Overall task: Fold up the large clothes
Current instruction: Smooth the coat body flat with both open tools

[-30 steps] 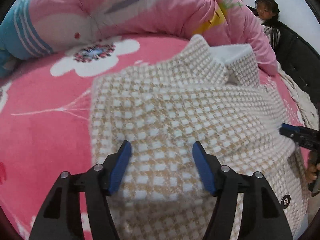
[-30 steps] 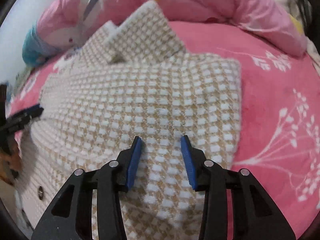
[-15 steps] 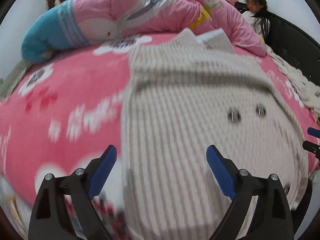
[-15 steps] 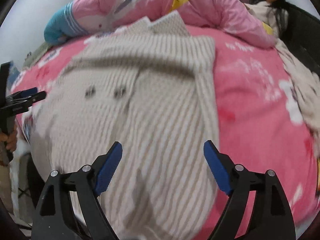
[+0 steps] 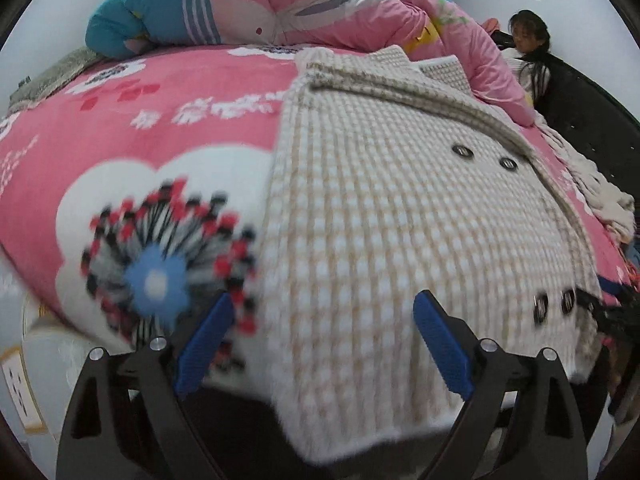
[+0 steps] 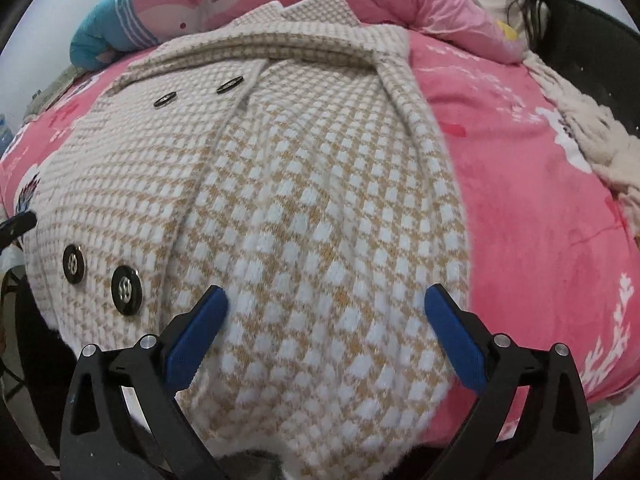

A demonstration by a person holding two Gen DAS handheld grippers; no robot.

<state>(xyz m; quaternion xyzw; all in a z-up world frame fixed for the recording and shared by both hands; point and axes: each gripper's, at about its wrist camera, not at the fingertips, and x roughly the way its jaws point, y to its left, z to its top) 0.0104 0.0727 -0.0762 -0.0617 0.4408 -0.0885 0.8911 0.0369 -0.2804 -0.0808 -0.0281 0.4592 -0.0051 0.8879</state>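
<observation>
Two tools, left (image 5: 322,344) and right (image 6: 326,340), just spread wide, released, over flat beige-and-white checked coat (image 6: 312,208), dark buttons (image 6: 126,290)

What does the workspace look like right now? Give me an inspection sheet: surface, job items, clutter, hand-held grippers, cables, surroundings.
Surface: bed with pink floral blanket.
Job's things: beige-and-white checked coat lying spread on the blanket, hem at the near bed edge, dark buttons facing up, collar at the far end.
Clutter: rolled pink-and-blue quilt at the far side; cream throw at the right edge.
Grippers: left hand-held gripper open, nothing held; right hand-held gripper open, jaws just widened, nothing gripped between them.
Cables: nothing seen.
Surroundings: person at the far right corner; white walls.
</observation>
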